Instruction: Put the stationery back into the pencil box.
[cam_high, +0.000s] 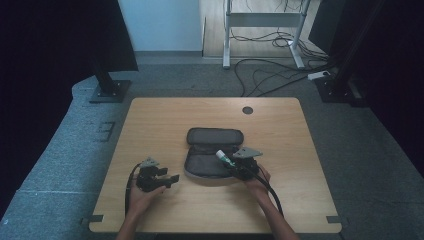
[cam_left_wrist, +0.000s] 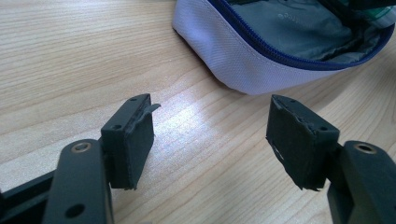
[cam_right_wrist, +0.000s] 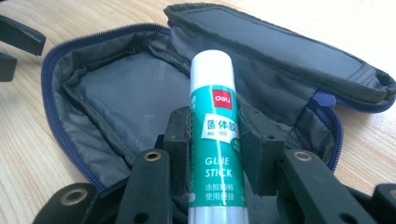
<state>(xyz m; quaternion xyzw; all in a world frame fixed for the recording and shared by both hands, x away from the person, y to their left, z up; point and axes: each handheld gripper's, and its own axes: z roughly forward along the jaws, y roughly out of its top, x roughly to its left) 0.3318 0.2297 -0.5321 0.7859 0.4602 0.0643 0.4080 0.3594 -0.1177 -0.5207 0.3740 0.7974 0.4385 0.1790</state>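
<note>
Closest to us, the left claw (cam_high: 169, 179) sits low on the wooden table (cam_high: 155, 125) with its jaws wide apart and nothing between them, just bare wood. In its own view we see the pale outer wall of the pencil case (cam_left_wrist: 243, 60) right ahead, not touching. The right claw (cam_right_wrist: 215, 154) is clamped on a glue stick (cam_right_wrist: 215, 154), green label, white cap pointing out over the open case. In the high view the right claw (cam_high: 226, 160) holds it at the case's right edge. The case lies unzipped mid-table, grey lining showing, flap folded back on the far side. Further out we've got a dark round grommet (cam_high: 247, 110) near the table's far edge, then loose cables (cam_high: 270, 75) on the floor and a white desk frame (cam_high: 262, 22) behind
</note>
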